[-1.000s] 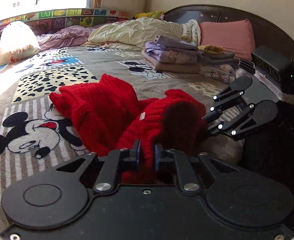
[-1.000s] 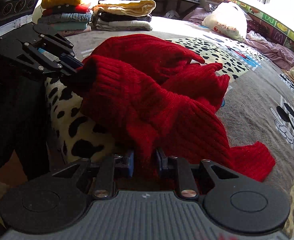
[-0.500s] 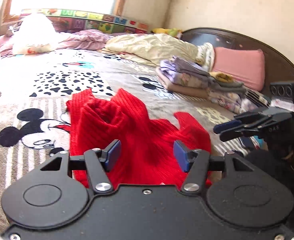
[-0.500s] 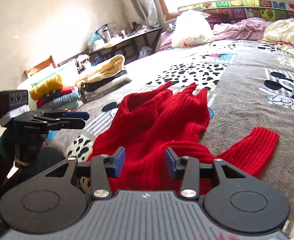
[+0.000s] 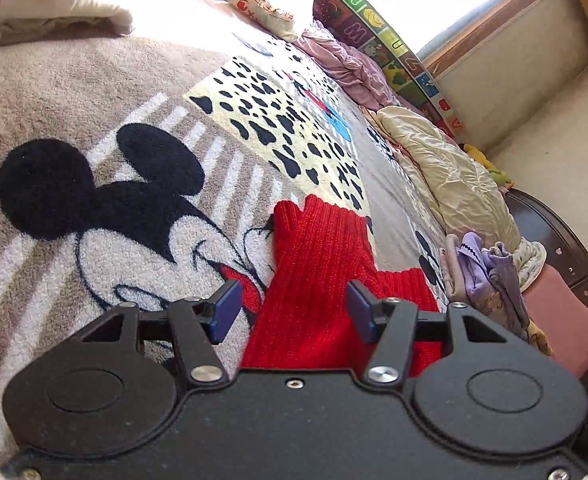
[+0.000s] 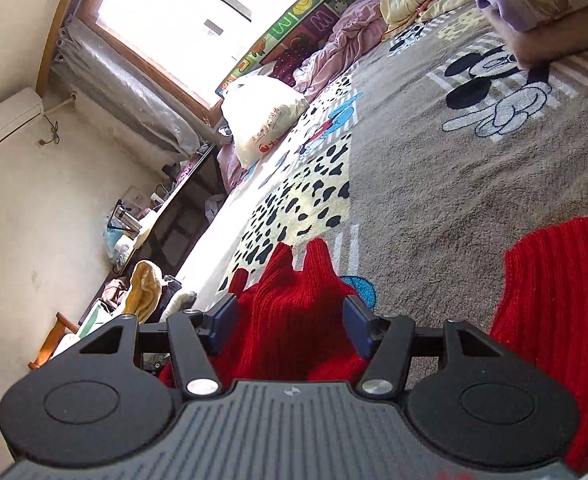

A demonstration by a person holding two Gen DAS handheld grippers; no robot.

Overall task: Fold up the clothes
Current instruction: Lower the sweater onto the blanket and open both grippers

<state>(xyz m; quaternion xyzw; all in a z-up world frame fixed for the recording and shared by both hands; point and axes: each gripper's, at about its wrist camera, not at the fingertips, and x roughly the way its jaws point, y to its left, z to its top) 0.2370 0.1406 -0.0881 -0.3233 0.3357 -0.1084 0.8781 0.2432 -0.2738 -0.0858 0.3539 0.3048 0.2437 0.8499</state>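
Sunlit from a window, the bed carries a cartoon-mouse blanket (image 5: 94, 92) with the red sweater (image 5: 317, 280) lying on it. Both views are tilted. Nearest, the left gripper (image 5: 292, 312) hovers low above the knit, jaws spread wide and holding nothing. The right gripper (image 6: 290, 324) is likewise wide apart and empty over the sweater's bunched part, one sleeve (image 6: 549, 304) lying to its right. Farther off sit folded purple clothes (image 5: 481, 276), a cream quilt (image 5: 449, 176) and a white pillow (image 6: 262, 116).

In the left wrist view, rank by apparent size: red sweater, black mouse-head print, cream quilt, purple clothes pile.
1. Black mouse-head print, though nearness inflates it
2. Red sweater, partly hidden
3. Cream quilt, farther away, unsure against the sweater
4. Purple clothes pile
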